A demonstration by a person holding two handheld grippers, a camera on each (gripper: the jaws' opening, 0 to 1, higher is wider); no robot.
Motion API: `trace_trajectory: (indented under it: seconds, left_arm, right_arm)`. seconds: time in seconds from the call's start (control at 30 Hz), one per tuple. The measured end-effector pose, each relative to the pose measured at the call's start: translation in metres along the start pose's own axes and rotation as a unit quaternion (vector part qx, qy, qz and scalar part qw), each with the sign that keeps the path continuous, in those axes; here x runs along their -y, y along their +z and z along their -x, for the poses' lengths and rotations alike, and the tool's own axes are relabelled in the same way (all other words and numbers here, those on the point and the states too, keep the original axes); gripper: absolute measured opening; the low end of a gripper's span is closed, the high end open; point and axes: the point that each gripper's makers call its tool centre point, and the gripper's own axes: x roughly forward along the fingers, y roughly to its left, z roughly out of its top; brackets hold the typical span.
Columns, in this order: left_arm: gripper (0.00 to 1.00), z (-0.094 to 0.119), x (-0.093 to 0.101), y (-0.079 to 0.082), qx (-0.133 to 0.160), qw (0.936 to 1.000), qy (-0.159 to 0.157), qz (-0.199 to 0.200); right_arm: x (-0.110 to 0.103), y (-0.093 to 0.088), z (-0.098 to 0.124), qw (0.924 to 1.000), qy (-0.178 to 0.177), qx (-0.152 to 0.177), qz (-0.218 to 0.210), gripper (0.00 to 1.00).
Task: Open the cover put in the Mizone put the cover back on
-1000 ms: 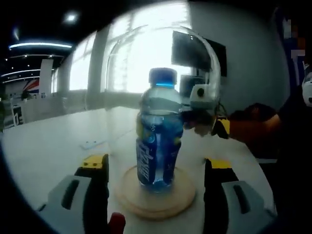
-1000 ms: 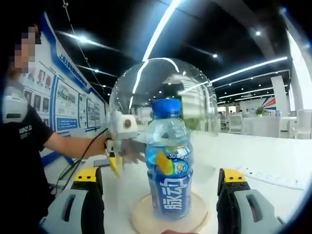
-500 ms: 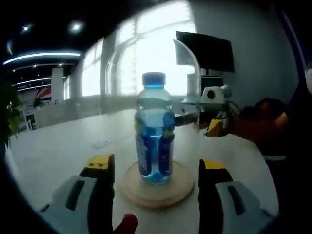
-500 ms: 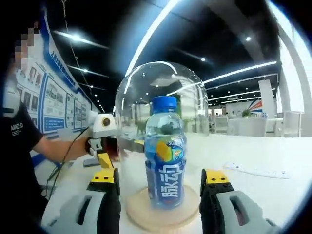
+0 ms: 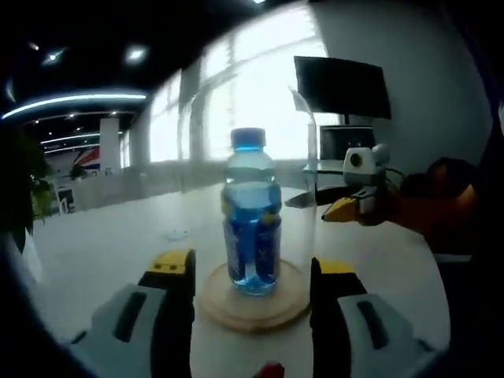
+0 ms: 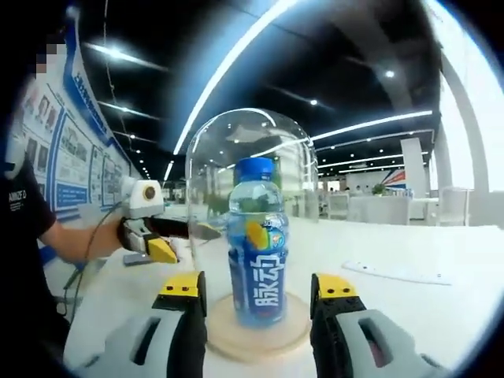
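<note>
Right gripper view puts my right gripper (image 6: 258, 315) at the bottom centre of the frame, jaws spread wide with nothing clamped, one on each side of the wooden base (image 6: 258, 337). On that base stands the Mizone bottle (image 6: 257, 256), upright, blue cap on top, mid-frame. The clear dome cover (image 6: 252, 197) sits over it with its rim down on the base, as far as I can tell. At centre left the left gripper (image 6: 189, 231) reaches toward the dome's side; whether it touches the glass I cannot tell.

From the left gripper view, my left gripper (image 5: 252, 295) also shows its jaws wide apart at the bottom, flanking the base (image 5: 252, 303) and bottle (image 5: 252, 224).

I judge the cover is back on and the task is near its end; next I need only draw both grippers clear without nudging the dome.
</note>
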Motion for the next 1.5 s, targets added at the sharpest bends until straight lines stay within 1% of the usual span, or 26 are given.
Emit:
trace_trajectory:
  seconds: [0.03, 0.1, 0.17, 0.27, 0.37, 0.4, 0.47, 0.53, 0.6, 0.63, 0.7, 0.77, 0.83, 0.9, 0.97, 1.03, 1.07, 1.1, 1.17, 1.27, 1.37, 1.4, 1.43, 1.5]
  left_arm:
    - [0.44, 0.001, 0.001, 0.0, 0.001, 1.0, 0.002, 0.0]
    - [0.42, 0.002, 0.004, -0.006, -0.007, 0.9999, 0.009, 0.005]
    - [0.41, 0.003, 0.008, -0.012, -0.012, 0.9999, 0.011, -0.001]
    - [0.38, 0.006, 0.009, -0.014, -0.01, 0.9998, 0.017, -0.002]
    - [0.35, 0.012, 0.008, -0.01, 0.01, 0.9994, 0.031, 0.012]
    - [0.35, 0.015, 0.007, -0.01, 0.016, 0.999, 0.036, 0.02]
    - [0.34, 0.021, 0.009, -0.011, 0.024, 0.9983, 0.042, 0.034]
    - [0.33, 0.027, 0.012, -0.013, 0.029, 0.998, 0.044, 0.036]
    - [0.32, 0.034, 0.014, -0.015, 0.038, 0.9972, 0.053, 0.036]
    - [0.31, 0.039, 0.016, -0.015, 0.044, 0.9965, 0.057, 0.043]
    - [0.3, 0.044, 0.019, -0.016, 0.049, 0.9961, 0.059, 0.043]
    - [0.3, 0.05, 0.025, -0.014, 0.06, 0.9959, 0.059, 0.034]
    - [0.3, 0.053, 0.034, -0.013, 0.066, 0.9963, 0.052, 0.022]
    - [0.27, 0.056, 0.042, -0.01, 0.074, 0.996, 0.046, 0.018]
    - [0.23, 0.058, 0.052, -0.009, 0.082, 0.996, 0.033, 0.014]
    - [0.24, 0.057, 0.056, -0.012, 0.083, 0.9959, 0.033, 0.013]
    - [0.24, 0.057, 0.058, -0.016, 0.08, 0.996, 0.035, 0.019]
    - [0.25, 0.057, 0.053, -0.019, 0.079, 0.996, 0.035, 0.022]
    - [0.26, 0.057, 0.053, -0.027, 0.078, 0.9959, 0.038, 0.027]
    - [0.26, 0.056, 0.051, -0.04, 0.07, 0.9957, 0.048, 0.038]
    - [0.26, 0.054, 0.053, -0.053, 0.066, 0.9953, 0.048, 0.051]
    - [0.26, 0.053, 0.053, -0.056, 0.061, 0.9956, 0.049, 0.051]
    - [0.26, 0.053, 0.052, -0.058, 0.047, 0.9967, 0.052, 0.04]
    - [0.25, 0.054, 0.055, -0.051, 0.061, 0.9964, 0.048, 0.036]
  right_arm:
    - [-0.002, -0.001, 0.0, 1.0, 0.0, 0.0, 0.003, 0.44]
    - [-0.01, -0.002, 0.001, 1.0, -0.002, 0.001, 0.002, 0.44]
    - [-0.02, -0.006, 0.002, 1.0, -0.001, -0.004, 0.009, 0.44]
    - [-0.031, -0.008, 0.006, 0.9997, -0.005, -0.01, 0.022, 0.43]
    - [-0.038, -0.005, 0.011, 0.9989, -0.013, -0.012, 0.044, 0.41]
    - [-0.037, -0.004, 0.014, 0.9986, -0.017, -0.012, 0.049, 0.4]
    - [-0.039, -0.002, 0.02, 0.9986, -0.023, -0.005, 0.047, 0.39]
    - [-0.04, -0.001, 0.024, 0.9987, -0.026, -0.001, 0.044, 0.37]
    - [-0.042, -0.004, 0.028, 0.9987, -0.03, -0.002, 0.042, 0.37]
    - [-0.043, -0.006, 0.03, 0.9986, -0.032, -0.003, 0.042, 0.36]
    - [-0.045, -0.009, 0.034, 0.9986, -0.034, -0.004, 0.04, 0.35]
    - [-0.046, -0.011, 0.039, 0.9985, -0.039, -0.004, 0.038, 0.32]
    - [-0.046, -0.011, 0.043, 0.9982, -0.044, -0.002, 0.04, 0.29]
    - [-0.049, -0.012, 0.046, 0.9982, -0.047, 0.001, 0.037, 0.28]
    - [-0.051, -0.013, 0.048, 0.998, -0.053, 0.008, 0.032, 0.29]
    - [-0.053, -0.016, 0.049, 0.9977, -0.061, 0.009, 0.03, 0.3]
    - [-0.053, -0.017, 0.05, 0.9975, -0.065, 0.01, 0.028, 0.3]
    - [-0.053, -0.018, 0.051, 0.9972, -0.069, 0.013, 0.024, 0.3]
    - [-0.049, -0.023, 0.053, 0.9968, -0.076, 0.019, 0.013, 0.31]
    - [-0.054, -0.028, 0.054, 0.9961, -0.085, 0.021, 0.009, 0.31]
    - [-0.06, -0.037, 0.053, 0.9959, -0.088, 0.019, 0.007, 0.31]
    - [-0.062, -0.04, 0.052, 0.996, -0.088, 0.015, 0.009, 0.31]
    - [-0.064, -0.042, 0.051, 0.9961, -0.087, 0.013, 0.01, 0.31]
    - [-0.068, -0.046, 0.049, 0.9961, -0.086, 0.003, 0.017, 0.31]
